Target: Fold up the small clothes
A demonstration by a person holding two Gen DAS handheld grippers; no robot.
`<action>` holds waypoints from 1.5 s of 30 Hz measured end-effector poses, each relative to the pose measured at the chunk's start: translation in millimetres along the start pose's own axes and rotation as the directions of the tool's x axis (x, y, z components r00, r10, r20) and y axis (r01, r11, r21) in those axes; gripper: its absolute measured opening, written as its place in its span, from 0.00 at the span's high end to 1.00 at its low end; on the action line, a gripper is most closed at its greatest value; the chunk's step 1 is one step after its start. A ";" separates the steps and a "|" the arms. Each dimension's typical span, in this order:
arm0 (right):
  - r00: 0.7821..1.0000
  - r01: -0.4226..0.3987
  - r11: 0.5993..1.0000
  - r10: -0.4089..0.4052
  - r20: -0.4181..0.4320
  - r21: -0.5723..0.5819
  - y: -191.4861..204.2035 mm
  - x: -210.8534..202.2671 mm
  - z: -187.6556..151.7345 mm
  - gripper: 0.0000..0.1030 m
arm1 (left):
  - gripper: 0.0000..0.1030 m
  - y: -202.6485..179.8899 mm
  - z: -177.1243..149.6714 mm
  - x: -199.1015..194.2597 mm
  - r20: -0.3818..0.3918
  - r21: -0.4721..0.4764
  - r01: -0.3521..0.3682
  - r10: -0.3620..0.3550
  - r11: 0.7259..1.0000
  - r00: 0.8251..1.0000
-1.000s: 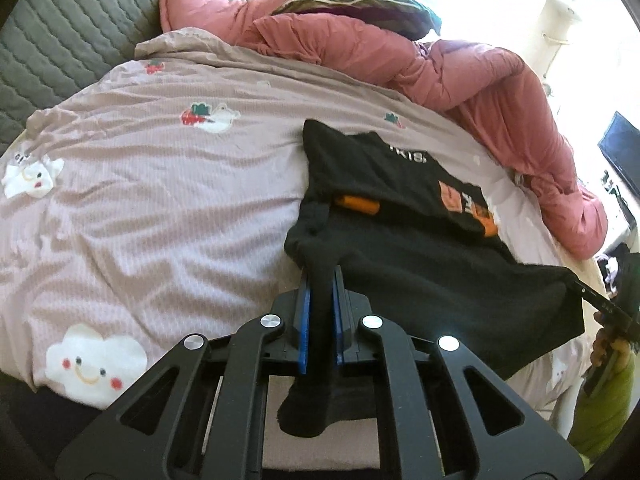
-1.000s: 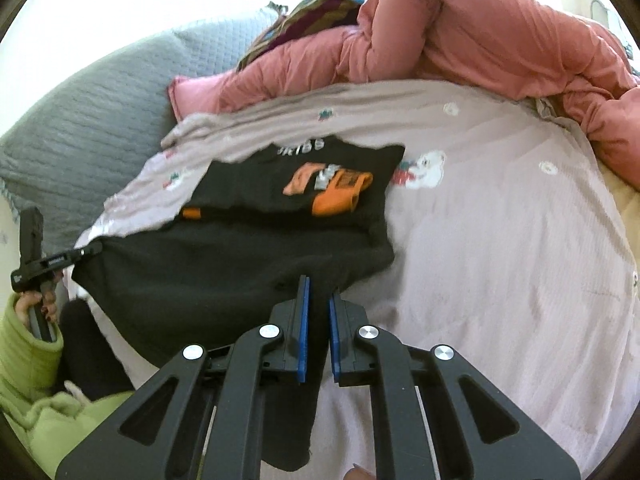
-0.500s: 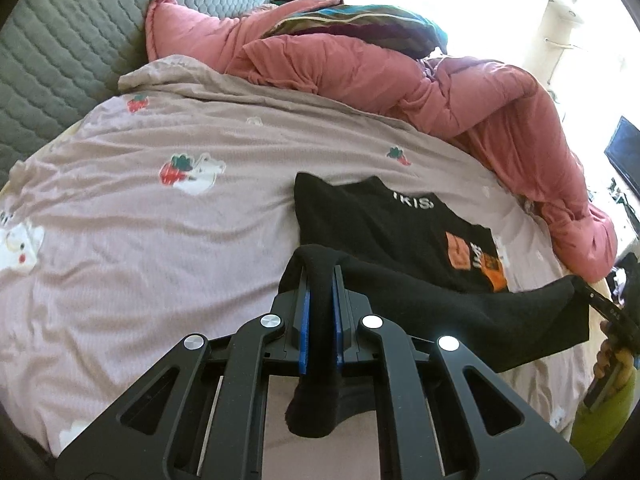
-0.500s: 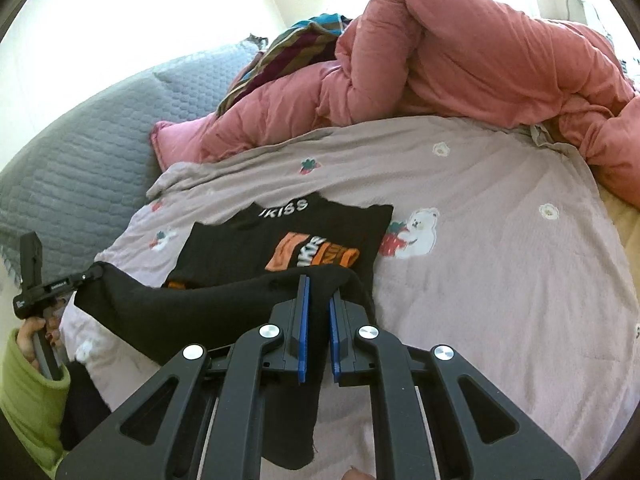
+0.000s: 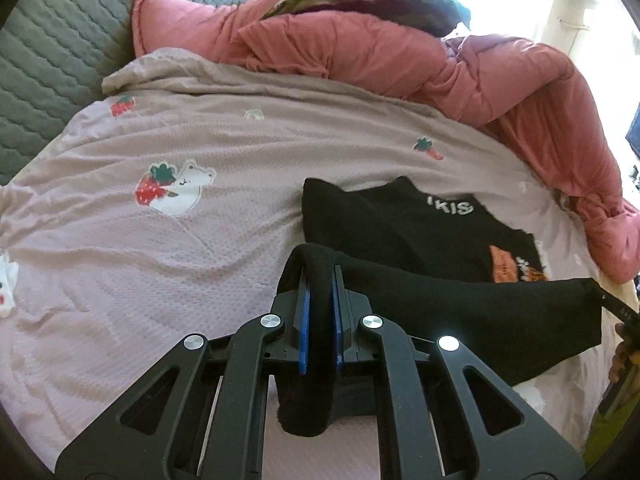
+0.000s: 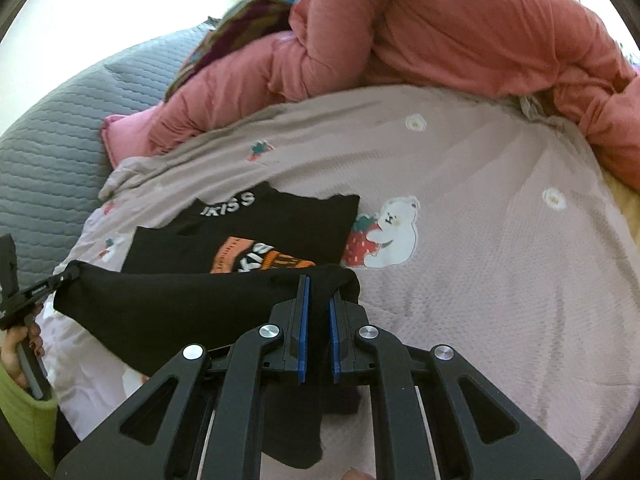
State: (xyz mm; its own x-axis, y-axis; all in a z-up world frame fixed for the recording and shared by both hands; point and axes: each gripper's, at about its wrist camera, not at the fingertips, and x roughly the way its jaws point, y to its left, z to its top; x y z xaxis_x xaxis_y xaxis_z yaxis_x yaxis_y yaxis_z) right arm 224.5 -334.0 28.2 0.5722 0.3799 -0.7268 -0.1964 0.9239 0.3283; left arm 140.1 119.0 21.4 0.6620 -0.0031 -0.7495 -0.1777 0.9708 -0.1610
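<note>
A small black garment [image 5: 404, 220] with white lettering and an orange print lies on the pink bedspread [image 5: 168, 264]. Its near hem is lifted and stretched taut between both grippers, above the printed half. My left gripper [image 5: 320, 280] is shut on the hem's left corner, black cloth filling the gap between the blue pads. My right gripper [image 6: 318, 292] is shut on the hem's other corner. In the right wrist view the garment [image 6: 280, 224] shows its print just beyond the raised hem, and the left gripper [image 6: 60, 280] holds the far corner.
A bunched coral-pink duvet [image 5: 400, 52] with a striped cloth on top lies along the back of the bed. A grey quilted cover [image 5: 48, 40] sits at the far left. A hand in a green sleeve [image 6: 24, 412] holds the left tool.
Both grippers have carried the lifted hem forward over the garment toward its collar. Less of the orange print shows now, and the raised fold covers more of the lower half.
</note>
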 end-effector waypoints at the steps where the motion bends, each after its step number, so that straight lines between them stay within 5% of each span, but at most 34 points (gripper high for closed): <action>1: 1.000 0.004 1.000 -0.004 -0.008 0.004 -0.5 4.0 -0.2 0.93 | 0.97 0.8 -0.8 3.8 -0.004 0.001 -0.002 0.002 1.000 1.000; 6: 0.999 0.018 1.000 -0.018 -0.036 0.018 -0.6 18.6 -2.6 0.85 | 0.95 6.6 -8.0 14.2 -0.020 -0.026 0.024 -0.024 0.999 1.000; 12: 0.998 0.037 0.999 -0.036 -0.043 0.020 4.5 21.6 -5.4 0.56 | 0.74 2.2 -10.5 11.7 -0.014 -0.003 0.024 -0.024 1.000 1.000; 17: 0.999 0.041 0.999 -0.040 -0.036 0.025 4.6 14.7 -9.7 0.45 | 0.63 1.2 -12.1 6.8 -0.013 -0.013 0.038 -0.038 0.999 0.999; 24: 0.999 0.042 0.999 -0.041 -0.023 0.034 0.4 -4.3 -17.6 0.39 | 0.55 -0.7 -15.9 -6.1 0.009 -0.015 0.047 -0.047 0.999 0.999; 27: 0.999 0.040 0.999 -0.040 -0.022 0.025 2.1 -12.3 -21.2 0.38 | 0.40 0.2 -18.9 -13.6 0.022 -0.022 0.051 -0.051 0.998 0.998; 37: 0.999 0.018 0.999 -0.019 -0.027 -0.036 15.5 -33.8 -36.5 0.35 | 0.40 26.4 -32.9 -47.2 0.080 -0.113 0.072 -0.063 0.991 0.995; 45: 0.998 0.004 1.000 -0.005 -0.061 -0.029 16.0 -33.5 -56.5 0.35 | 0.39 37.7 -52.0 -50.7 0.044 -0.168 0.142 -0.137 0.976 0.990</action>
State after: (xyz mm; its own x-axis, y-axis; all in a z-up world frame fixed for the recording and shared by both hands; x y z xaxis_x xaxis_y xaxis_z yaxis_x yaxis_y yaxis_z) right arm 157.2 -329.4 23.7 0.5238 0.3770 -0.7639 -0.2171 0.9262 0.3082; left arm 62.0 143.2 20.0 0.7116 -0.1250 -0.6914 -0.2015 0.9064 -0.3713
